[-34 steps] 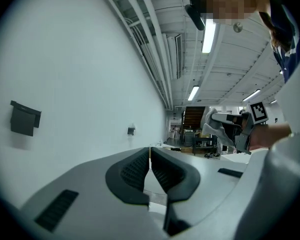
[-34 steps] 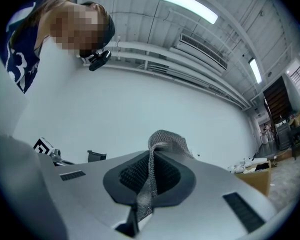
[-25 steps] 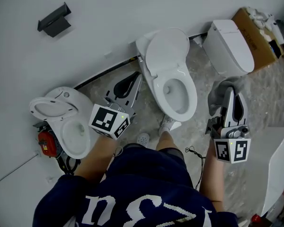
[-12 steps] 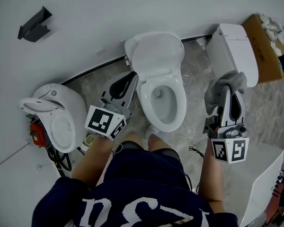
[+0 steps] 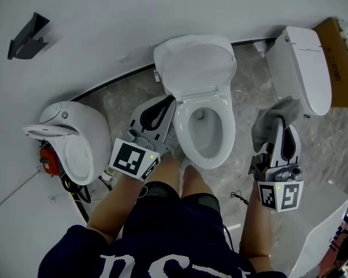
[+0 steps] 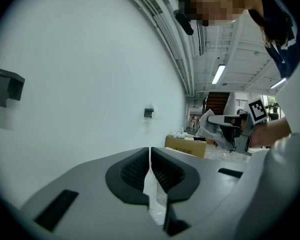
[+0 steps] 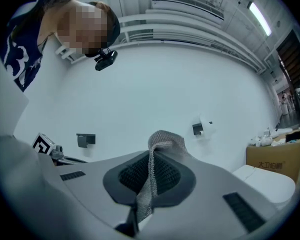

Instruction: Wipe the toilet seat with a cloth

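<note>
The white toilet stands in the middle of the head view with its lid (image 5: 196,65) raised and its seat (image 5: 220,106) down around the bowl. My left gripper (image 5: 165,104) hangs just left of the bowl, jaws shut with nothing between them (image 6: 150,156). My right gripper (image 5: 281,119) is to the right of the bowl, apart from it, shut on a grey mesh cloth (image 5: 267,126). The cloth (image 7: 157,151) is pinched between the pads and folds over the tips. The left gripper view also shows the cloth (image 6: 209,125) across the room.
A second white toilet (image 5: 69,138) lies at the left with a red item (image 5: 46,158) and cables beside it. Another white toilet (image 5: 304,68) and a cardboard box (image 5: 343,51) are at the right. A black bracket (image 5: 24,36) sits on the wall. The person's legs stand before the bowl.
The head view has swung so the middle toilet sits more central and upright. The left gripper has come closer to the bowl's left side. The right gripper still holds the cloth.
</note>
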{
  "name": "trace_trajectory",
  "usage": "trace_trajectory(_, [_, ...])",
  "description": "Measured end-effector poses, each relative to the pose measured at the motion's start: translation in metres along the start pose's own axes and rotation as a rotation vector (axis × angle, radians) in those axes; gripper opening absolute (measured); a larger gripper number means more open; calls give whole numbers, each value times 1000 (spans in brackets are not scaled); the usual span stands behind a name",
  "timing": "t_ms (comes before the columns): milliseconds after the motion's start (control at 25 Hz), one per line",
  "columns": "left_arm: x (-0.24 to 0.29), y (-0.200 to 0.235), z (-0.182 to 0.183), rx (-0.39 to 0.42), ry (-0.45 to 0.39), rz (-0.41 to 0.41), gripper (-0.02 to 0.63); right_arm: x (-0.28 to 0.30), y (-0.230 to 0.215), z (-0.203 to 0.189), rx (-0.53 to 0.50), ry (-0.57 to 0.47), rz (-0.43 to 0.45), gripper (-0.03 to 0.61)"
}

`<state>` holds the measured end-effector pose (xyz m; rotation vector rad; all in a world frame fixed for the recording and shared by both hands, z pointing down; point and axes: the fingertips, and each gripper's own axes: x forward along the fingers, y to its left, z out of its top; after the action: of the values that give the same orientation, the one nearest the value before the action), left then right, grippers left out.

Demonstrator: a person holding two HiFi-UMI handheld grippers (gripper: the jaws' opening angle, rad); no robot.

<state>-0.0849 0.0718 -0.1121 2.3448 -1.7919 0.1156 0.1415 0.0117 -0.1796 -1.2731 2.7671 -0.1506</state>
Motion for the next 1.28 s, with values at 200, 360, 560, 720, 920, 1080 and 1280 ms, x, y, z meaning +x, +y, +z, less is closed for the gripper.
trace_trajectory(200, [49,25,-39,-17,33,-36,29,28,-29,-57,26,52,-103,20])
trace_trajectory(360, [83,40,-80,-30,67,-75,29,46,-46,-120,34,96,-173,20])
trace_trajectory(560, [118,58,-142,-65,118,-117,26,76,-56,-215,23,181,-206,20])
trace_trajectory(720, [138,69,-192,-86,141,-127,26,88,-62,-303,-39,270,-227,20])
trace_trajectory(920, [157,77,-247,-118,148,-123,25,92,-71,-403,-64,318,-266,20])
trace_trajectory(1080, [170,85,-284,-158,161,-112,25,93,-78,-481,-144,419,-302,20])
trace_trajectory(1280, [168,87,-324,-168,207,-122,25,91,-86,-555,-210,538,-347,20])
